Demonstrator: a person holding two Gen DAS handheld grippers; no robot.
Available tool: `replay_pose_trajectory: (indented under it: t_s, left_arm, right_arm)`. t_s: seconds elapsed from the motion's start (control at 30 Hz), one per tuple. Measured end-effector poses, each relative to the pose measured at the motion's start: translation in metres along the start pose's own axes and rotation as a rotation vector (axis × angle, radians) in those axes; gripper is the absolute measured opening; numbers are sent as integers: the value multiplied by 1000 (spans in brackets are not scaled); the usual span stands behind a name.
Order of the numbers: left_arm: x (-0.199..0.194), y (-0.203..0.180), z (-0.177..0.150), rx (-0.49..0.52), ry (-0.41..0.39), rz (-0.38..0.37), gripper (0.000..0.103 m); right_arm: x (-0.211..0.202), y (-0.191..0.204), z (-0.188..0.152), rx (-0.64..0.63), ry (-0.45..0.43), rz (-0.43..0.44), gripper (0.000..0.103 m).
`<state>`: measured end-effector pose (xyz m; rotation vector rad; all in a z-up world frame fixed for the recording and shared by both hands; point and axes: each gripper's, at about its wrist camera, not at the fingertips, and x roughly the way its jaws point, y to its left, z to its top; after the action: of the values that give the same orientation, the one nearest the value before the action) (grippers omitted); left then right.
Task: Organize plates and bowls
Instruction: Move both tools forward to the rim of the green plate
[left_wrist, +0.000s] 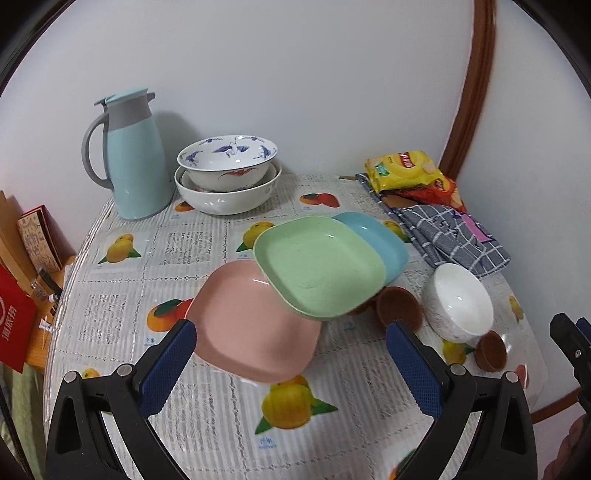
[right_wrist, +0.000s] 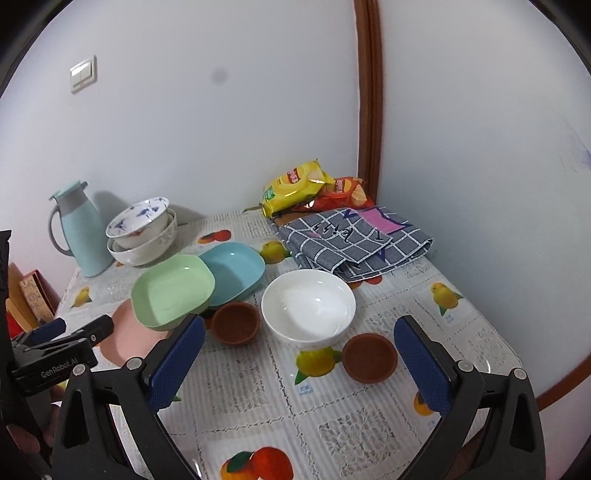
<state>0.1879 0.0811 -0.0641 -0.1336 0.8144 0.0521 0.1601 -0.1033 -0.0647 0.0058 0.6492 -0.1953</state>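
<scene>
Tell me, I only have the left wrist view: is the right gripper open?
Observer: Yes, the right gripper is open and holds nothing.
Operator: What sits ahead of it?
Observer: The white bowl, upright and empty, with a brown saucer nearer the fingers.
Operator: Anything on the wall that I miss?
Observer: A light switch, high above the blue jug.

Desk (right_wrist: 461, 343) with fruit-print cover: pale blue thermos jug (left_wrist: 135, 162), yellow snack bag (right_wrist: 295, 186), folded grey checked cloth (right_wrist: 354, 242).
</scene>
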Motion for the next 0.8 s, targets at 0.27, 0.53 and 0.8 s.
replay_pose_trajectory:
  t_s: [0.27,0.53,0.8]
  left_arm:
    - [35,15,16,-33,30,27,103]
    - [71,28,40,-71,37,14,94]
    - [114,30,54,-85,94,-20,64]
  right_arm:
    - [42,10,12,-34,32,28,94]
    - [95,31,32,-51,104,130,71]
    - [143,64,31,-115,162,198,53]
